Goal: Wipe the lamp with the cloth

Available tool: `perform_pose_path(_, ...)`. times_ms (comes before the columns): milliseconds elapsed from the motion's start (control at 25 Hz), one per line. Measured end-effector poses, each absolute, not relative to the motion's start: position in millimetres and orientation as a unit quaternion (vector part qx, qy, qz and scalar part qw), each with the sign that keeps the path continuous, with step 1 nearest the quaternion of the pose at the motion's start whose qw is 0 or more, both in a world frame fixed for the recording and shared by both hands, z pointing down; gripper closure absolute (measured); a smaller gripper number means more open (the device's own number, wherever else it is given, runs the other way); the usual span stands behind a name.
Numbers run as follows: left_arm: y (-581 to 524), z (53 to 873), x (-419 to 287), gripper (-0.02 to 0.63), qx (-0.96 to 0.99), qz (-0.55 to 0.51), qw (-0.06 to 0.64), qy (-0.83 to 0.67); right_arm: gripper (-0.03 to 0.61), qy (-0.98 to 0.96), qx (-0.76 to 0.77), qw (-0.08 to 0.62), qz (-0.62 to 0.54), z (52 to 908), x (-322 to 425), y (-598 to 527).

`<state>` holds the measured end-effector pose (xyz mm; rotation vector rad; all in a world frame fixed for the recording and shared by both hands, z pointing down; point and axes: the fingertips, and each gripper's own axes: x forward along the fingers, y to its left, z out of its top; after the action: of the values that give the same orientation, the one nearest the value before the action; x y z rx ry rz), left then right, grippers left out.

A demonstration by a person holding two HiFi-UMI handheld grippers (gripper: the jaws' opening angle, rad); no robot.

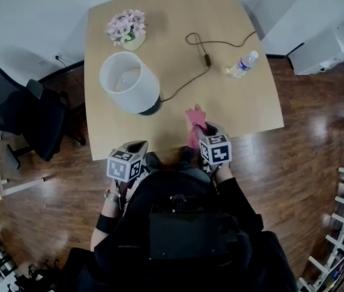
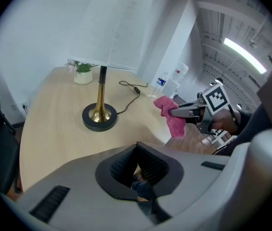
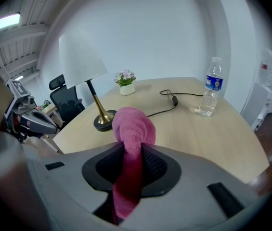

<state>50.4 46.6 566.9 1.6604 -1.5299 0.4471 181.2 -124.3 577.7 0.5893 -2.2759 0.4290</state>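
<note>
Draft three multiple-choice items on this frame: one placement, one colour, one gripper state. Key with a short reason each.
1. In the head view, where on the table does the lamp stand?
A) left half
B) right half
C) near edge, at the middle

2. What colour is the cloth?
A) blue
B) white
C) pink

3. What is the right gripper doing?
A) open and empty
B) shut on the cloth
C) gripping the lamp's stem

Key:
1 A: the lamp sits left of the cord and the water bottle.
2 C: it reads pink in all three views.
3 B: the right gripper view shows the cloth clamped between its jaws.
</note>
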Motion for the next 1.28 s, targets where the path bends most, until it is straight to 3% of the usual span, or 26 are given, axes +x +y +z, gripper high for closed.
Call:
perform_pose_path(400, 51.2, 564.3, 48.4, 0.621, 0.656, 0.185, 0.405, -0.61, 0.488, -0.852, 0.248, 0.443, 0.128, 639.4, 179.7, -199.1)
perform_pose_path(840, 67.5, 564.8, 40.3, 0.621, 0.646, 0.187, 0.406, -0.619, 0.463, -0.828, 0.246, 0.492, 0.112, 676.0, 178.5, -198.6)
perform_pose_path(1000, 67.5, 562.8, 34.8, 0.621, 0.649, 0.182, 0.402, -0.62, 0.345, -0.833, 0.256, 0.478, 0.107, 662.8, 174.1, -198.5)
perform_pose_path(1120, 63.3, 556.3, 31.7, 0.621, 0.655, 0.178, 0.393, -0.62, 0.308, -0.846, 0.262, 0.45, 0.113, 632.2, 171.7, -194.8)
perform_pose_path(1280, 56.9, 536.5, 28.9, 0.621, 0.666, 0.171, 0.375, -0.621, 0.308, -0.881, 0.255, 0.381, 0.121, 566.7, 163.1, -178.9)
